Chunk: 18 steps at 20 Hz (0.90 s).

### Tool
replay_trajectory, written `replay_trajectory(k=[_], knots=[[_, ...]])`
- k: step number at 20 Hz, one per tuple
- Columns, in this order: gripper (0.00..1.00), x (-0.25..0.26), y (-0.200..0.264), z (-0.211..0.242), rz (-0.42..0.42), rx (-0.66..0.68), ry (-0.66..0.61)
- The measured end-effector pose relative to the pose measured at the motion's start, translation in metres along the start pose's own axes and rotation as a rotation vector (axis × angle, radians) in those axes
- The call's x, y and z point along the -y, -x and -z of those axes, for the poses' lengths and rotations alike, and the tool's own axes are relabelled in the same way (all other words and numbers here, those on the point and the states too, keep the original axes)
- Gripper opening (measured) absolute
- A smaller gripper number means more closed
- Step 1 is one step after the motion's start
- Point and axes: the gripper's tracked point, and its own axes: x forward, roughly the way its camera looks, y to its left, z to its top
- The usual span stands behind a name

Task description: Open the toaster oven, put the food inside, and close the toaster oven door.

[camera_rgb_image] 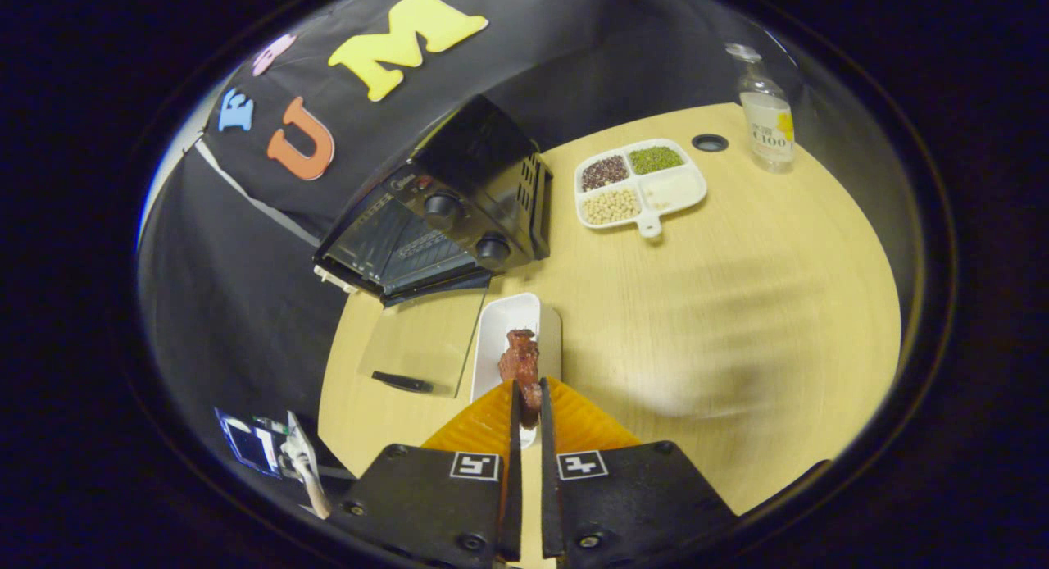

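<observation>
My hand-held gripper (pixel 529 409) is closed on the food (pixel 522 364), both fingers pinching its near end. The piece is reddish-brown, glossy and lumpy, like a glazed chunk of meat, and its long axis runs toward 12 o'clock, straight ahead of the fingers. It hangs over a white oblong dish (pixel 504 323) with rounded corners, on the pale wood-grain desk (pixel 737 307). At 11 o'clock beyond the dish stands the toaster oven (pixel 451 208), a boxy black metal body with two round knobs; its glass door (pixel 422 343) lies folded down flat on the desk, dark handle nearest me. At 1 o'clock sits a white four-compartment tray (pixel 651 220) of beans, and farther on a clear bottle (pixel 766 114).
</observation>
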Motion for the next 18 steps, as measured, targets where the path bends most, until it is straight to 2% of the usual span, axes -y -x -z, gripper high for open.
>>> replay_trajectory(k=[4, 8, 13, 18], knots=[[0.1, -0.019, 0.04, -0.013, 0.142, 0.127, 0.205], [0.09, -0.066, 0.073, -0.019, 0.18, 0.219, 0.356], [0.07, -0.114, 0.092, -0.025, 0.31, 0.342, 0.589], [0.08, -0.172, 0.06, -0.006, 0.289, 0.36, 0.695]])
